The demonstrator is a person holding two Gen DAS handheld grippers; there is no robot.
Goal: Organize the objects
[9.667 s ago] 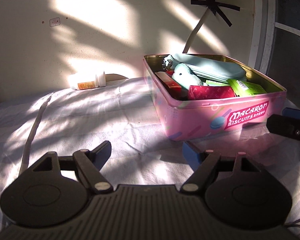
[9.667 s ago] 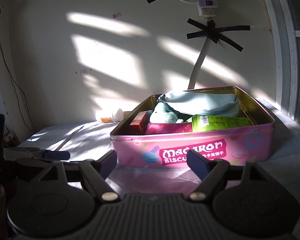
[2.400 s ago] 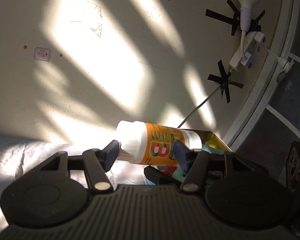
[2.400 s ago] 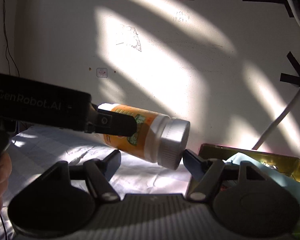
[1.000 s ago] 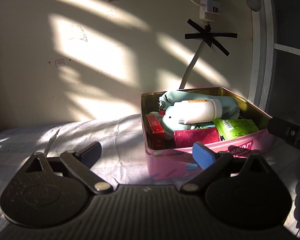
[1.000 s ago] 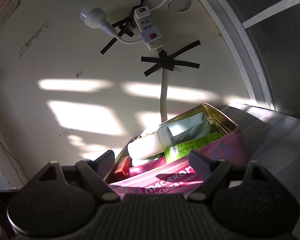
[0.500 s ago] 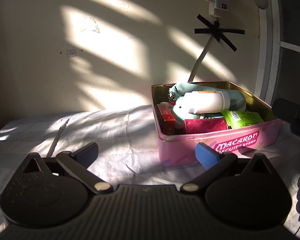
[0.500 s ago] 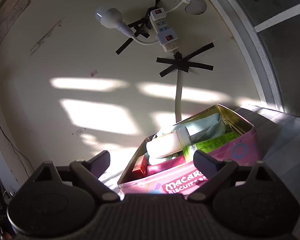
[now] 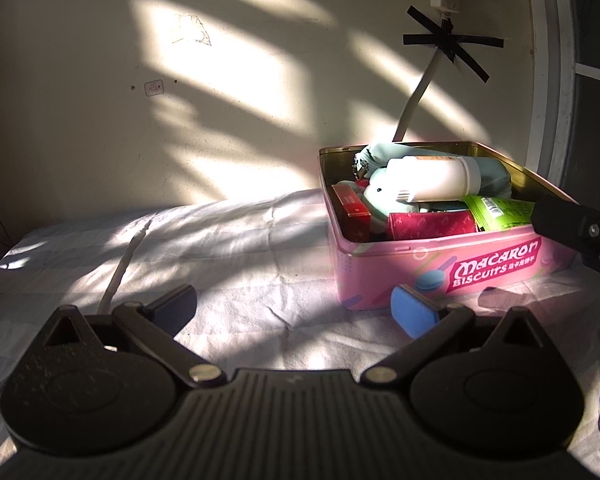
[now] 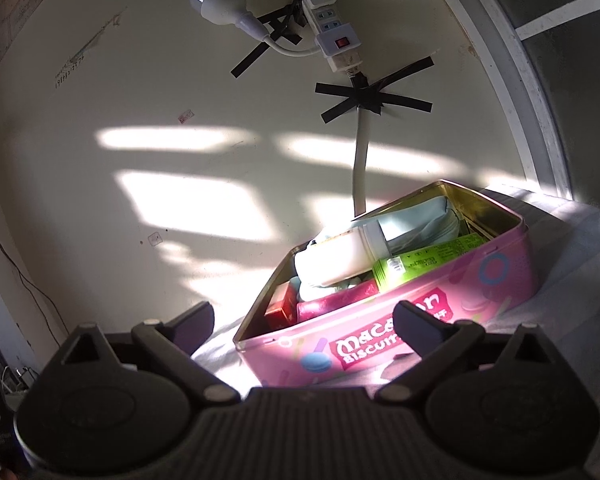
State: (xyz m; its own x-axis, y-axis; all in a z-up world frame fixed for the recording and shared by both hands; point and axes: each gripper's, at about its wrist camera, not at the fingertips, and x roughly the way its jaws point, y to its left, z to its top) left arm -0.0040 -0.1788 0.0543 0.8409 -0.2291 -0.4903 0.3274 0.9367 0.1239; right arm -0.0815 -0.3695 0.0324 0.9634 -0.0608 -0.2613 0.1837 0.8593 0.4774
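A pink "Macaron Biscuits" tin stands open on the white cloth; it also shows in the right wrist view. A white bottle lies on its side on top of the tin's contents, also seen in the right wrist view. Under it are a teal pouch, a green box, red boxes and a teal plush. My left gripper is open and empty, low over the cloth left of the tin. My right gripper is open and empty in front of the tin.
A cream wall stands behind the table, with a power strip and its cable taped to it. A window frame is at the right. A white cord lies on the cloth at the left.
The bottle, held in my left gripper 2.4 s ago, now lies in the tin. Both grippers have since opened and drawn back from the tin; in the last half second they only shift slightly.
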